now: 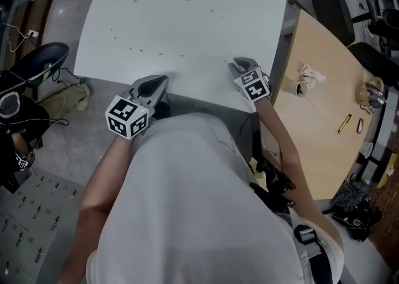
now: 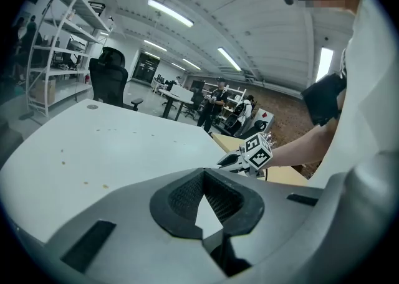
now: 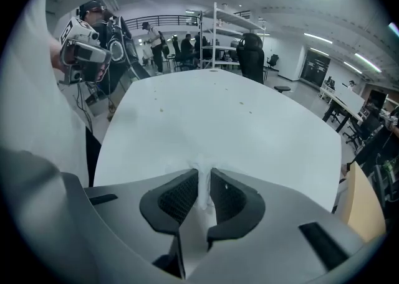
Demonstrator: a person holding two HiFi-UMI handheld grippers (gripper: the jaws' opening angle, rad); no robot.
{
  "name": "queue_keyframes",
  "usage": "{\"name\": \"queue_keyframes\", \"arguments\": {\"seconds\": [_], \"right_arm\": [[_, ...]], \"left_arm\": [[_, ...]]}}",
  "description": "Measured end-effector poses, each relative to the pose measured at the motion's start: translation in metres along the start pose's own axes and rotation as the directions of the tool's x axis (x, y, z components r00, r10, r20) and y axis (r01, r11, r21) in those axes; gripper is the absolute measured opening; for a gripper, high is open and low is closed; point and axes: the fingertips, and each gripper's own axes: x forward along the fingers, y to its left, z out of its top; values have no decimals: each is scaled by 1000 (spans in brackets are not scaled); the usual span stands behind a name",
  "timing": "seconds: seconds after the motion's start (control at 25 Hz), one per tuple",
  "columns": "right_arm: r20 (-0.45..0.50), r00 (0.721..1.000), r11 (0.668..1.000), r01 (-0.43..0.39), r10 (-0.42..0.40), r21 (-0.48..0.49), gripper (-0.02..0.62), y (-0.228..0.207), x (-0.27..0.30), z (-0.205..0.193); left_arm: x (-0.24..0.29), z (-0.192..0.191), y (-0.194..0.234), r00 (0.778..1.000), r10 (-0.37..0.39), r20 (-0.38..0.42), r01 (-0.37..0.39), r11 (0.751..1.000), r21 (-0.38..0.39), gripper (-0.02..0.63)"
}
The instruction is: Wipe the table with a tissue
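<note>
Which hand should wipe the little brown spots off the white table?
The right. The right gripper pinches the tissue at the near edge of the table, facing the spots. The left gripper is shut on nothing.

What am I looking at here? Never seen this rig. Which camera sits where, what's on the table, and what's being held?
There is no robot here. A person holds a two-jaw tool in each hand, each with a cube of square markers on it. The head view comes from a camera on the person's head, looking steeply down. The other two views come from cameras riding on the tools, looking along their jaws. Both tools sit at the near edge of the white table, which carries scattered brown specks. The right hand-held gripper is shut on a white tissue, which pokes out past the tips. The left hand-held gripper has its jaws together with nothing between them.
</note>
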Motion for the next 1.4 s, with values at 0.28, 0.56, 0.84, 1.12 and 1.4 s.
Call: {"name": "queue_keyframes", "arguments": {"seconds": [0.28, 0.56, 0.84, 1.12, 1.4], "right_arm": [[-5, 989, 987, -147, 147, -68, 61, 48, 18, 25], [184, 981, 927, -6, -68, 374, 61, -8, -23, 15], [18, 962, 812, 220, -272, 541, 61, -47, -46, -58], [13, 956, 875, 262, -292, 407, 61, -16, -18, -26], [26, 971, 947, 225, -237, 228, 61, 20, 16, 26]], "left_arm": [[-3, 2, 5, 1000, 5, 4, -5, 1000, 2, 6], [-6, 6, 11, 1000, -1, 14, 0, 1000, 3, 6], [-5, 2, 9, 999, -36, -1, 36, 999, 4, 6], [-10, 5, 19, 998, -57, -9, 57, 998, 19, 6], [-27, 7, 37, 998, -64, -4, 64, 998, 29, 6]]}}
